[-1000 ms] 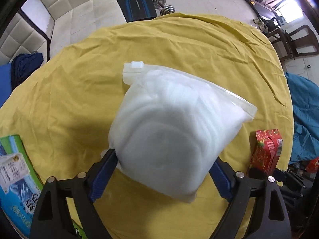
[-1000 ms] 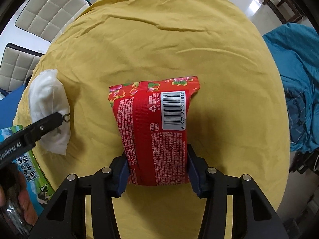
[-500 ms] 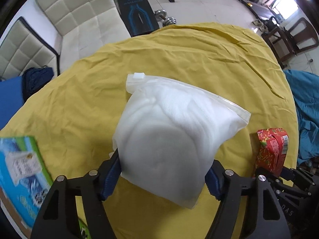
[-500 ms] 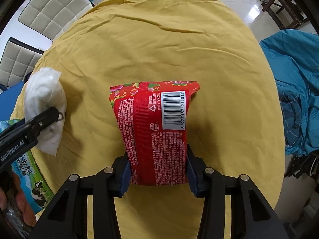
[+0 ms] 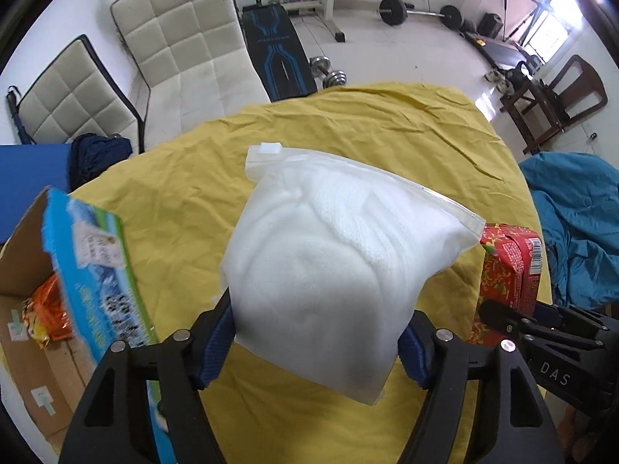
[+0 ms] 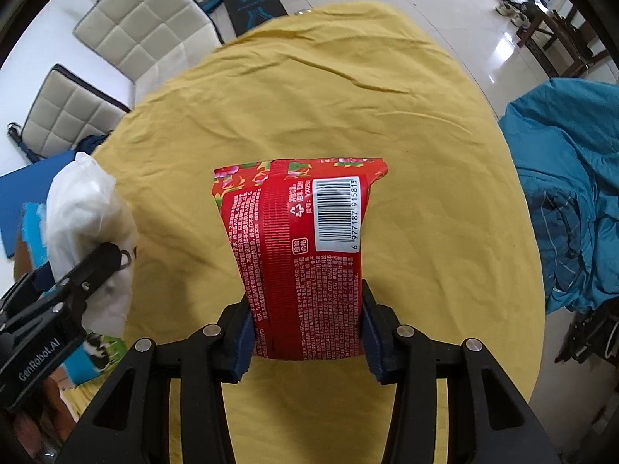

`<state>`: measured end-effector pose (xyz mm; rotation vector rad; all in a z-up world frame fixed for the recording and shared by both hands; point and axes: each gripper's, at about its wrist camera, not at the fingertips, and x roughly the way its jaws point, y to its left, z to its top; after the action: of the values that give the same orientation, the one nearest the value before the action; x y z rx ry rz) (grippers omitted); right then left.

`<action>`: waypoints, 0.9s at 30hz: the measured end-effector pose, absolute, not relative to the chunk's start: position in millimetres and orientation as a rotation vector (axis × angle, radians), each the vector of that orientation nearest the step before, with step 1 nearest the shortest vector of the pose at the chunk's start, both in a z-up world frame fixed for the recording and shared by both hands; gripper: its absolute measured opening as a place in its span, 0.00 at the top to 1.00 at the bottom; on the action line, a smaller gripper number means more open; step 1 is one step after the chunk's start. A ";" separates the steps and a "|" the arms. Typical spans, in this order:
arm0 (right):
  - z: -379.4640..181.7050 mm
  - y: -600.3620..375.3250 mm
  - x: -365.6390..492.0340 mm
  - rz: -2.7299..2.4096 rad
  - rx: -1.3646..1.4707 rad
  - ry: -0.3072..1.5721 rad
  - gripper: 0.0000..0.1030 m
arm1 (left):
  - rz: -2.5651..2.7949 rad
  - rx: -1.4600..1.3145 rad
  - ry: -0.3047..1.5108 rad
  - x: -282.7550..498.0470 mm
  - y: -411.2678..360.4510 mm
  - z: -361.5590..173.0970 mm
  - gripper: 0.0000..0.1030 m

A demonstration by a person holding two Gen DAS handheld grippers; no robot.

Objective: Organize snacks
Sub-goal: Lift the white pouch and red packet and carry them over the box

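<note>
The left gripper point(image 5: 317, 332) clamps the lower end of a white zip bag point(image 5: 332, 270) at the centre of its frame, lifted clear above the yellow tablecloth point(image 5: 348, 131). The right gripper point(image 6: 305, 332), its jaws having just closed a little further, squeezes the bottom of a red snack packet point(image 6: 301, 259) in mid-frame, barcode facing the camera. A cardboard box point(image 5: 23, 232) with blue-and-green printed sides sits open at the left edge, an orange packet point(image 5: 46, 317) inside.
</note>
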<state>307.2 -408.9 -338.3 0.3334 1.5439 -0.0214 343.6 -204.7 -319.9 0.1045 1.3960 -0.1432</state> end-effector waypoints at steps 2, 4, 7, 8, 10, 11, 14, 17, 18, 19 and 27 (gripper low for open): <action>-325.8 -401.4 302.6 -0.004 0.330 1.528 0.53 | -0.136 0.100 1.379 337.9 -198.7 -310.3 0.32; -314.4 -396.7 298.9 0.011 0.332 1.515 0.53 | -0.136 0.093 1.367 330.9 -193.6 -300.6 0.32; -297.2 -385.3 294.8 0.036 0.326 1.493 0.53 | -0.140 0.073 1.349 324.0 -184.5 -288.3 0.32; -293.0 -384.1 294.7 0.045 0.324 1.486 0.53 | -0.140 0.073 1.340 321.6 -181.7 -283.8 0.32; -279.8 -374.8 292.7 0.058 0.322 1.468 0.53 | -0.139 0.057 1.320 316.2 -173.7 -273.1 0.32; -275.4 -370.2 293.2 0.064 0.318 1.460 0.53 | -0.140 0.047 1.313 314.2 -170.8 -268.3 0.32; -255.9 -354.4 291.0 0.082 0.312 1.433 0.53 | -0.138 0.011 1.275 308.9 -155.2 -247.7 0.32; -236.6 -335.9 288.9 0.104 0.304 1.406 0.53 | -0.135 -0.016 1.234 303.7 -136.9 -225.1 0.32; -231.0 -329.7 288.2 0.113 0.301 1.398 0.53 | -0.128 -0.029 1.213 301.3 -127.0 -214.7 0.31; -222.9 -320.1 287.2 0.125 0.296 1.386 0.53 | -0.124 -0.037 1.200 299.9 -120.6 -208.4 0.31; -186.0 -238.5 279.6 0.244 0.265 1.339 0.54 | -0.057 -0.081 1.110 274.3 -46.6 -156.2 0.31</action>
<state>279.6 -238.5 -186.0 0.2649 1.3392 0.2437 274.3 -46.6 -156.2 -0.0810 1.1104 -0.0566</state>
